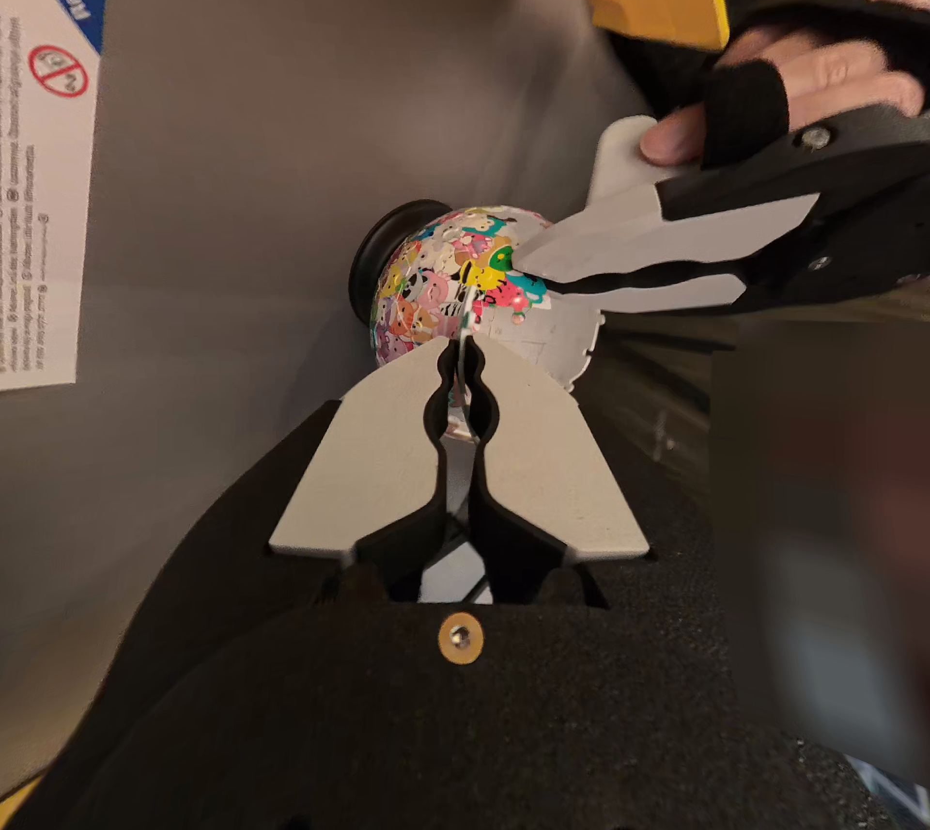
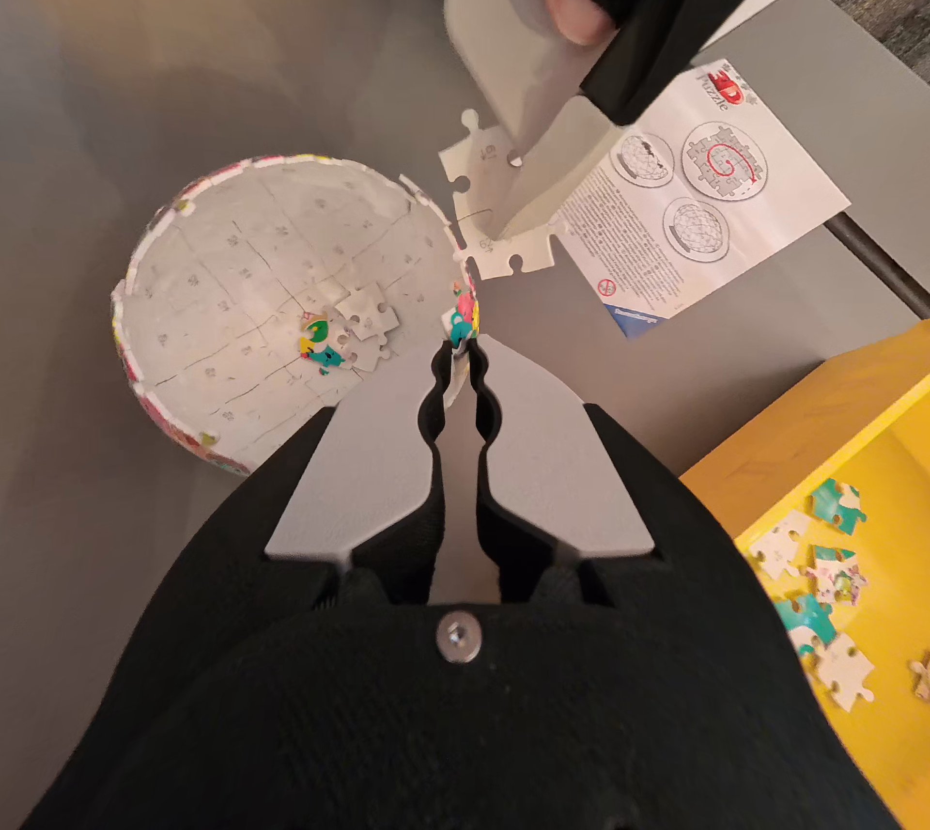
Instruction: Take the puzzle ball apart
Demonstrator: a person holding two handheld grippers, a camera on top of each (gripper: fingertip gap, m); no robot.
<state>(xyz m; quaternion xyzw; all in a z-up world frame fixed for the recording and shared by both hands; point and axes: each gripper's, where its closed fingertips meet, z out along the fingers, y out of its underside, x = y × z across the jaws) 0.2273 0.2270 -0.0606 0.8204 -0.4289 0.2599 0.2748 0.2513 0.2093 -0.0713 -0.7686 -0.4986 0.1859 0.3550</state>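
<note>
Right now I'm partway through peeling the wall of the puzzle ball (image 2: pixel 241 282) down, piece by piece. What remains is an open bowl with numbered white backs showing, sitting on the grey table (image 2: pixel 151 50).

My right gripper (image 2: pixel 455 347) has its jaws pressed together on the bowl's rim, pinching a colourful edge piece. My left gripper (image 1: pixel 463 350) is clamped on a short strip of joined pieces (image 2: pixel 485 186) just beside that rim. The strip's lower corner touches the bowl, and I can't tell whether it is still interlocked there.

I judge the next move to be a separation: hold the rim steady with the right and draw the strip outward with the left, tilting it so the tabs slip free and don't tear. Then the strip would go to the yellow box (image 2: pixel 805 428).

The left wrist view shows the printed outside of the ball and the black stand (image 1: pixel 382 252) under it. The strip appears there only as a thin edge between my fingers. The right wrist view shows the inside instead: a few loose pieces (image 2: pixel 352 327) lying in the bowl's bottom, and removed pieces (image 2: pixel 825 569) already in the box. It also shows the instruction leaflet (image 2: pixel 704 201) lying behind the strip.
</note>
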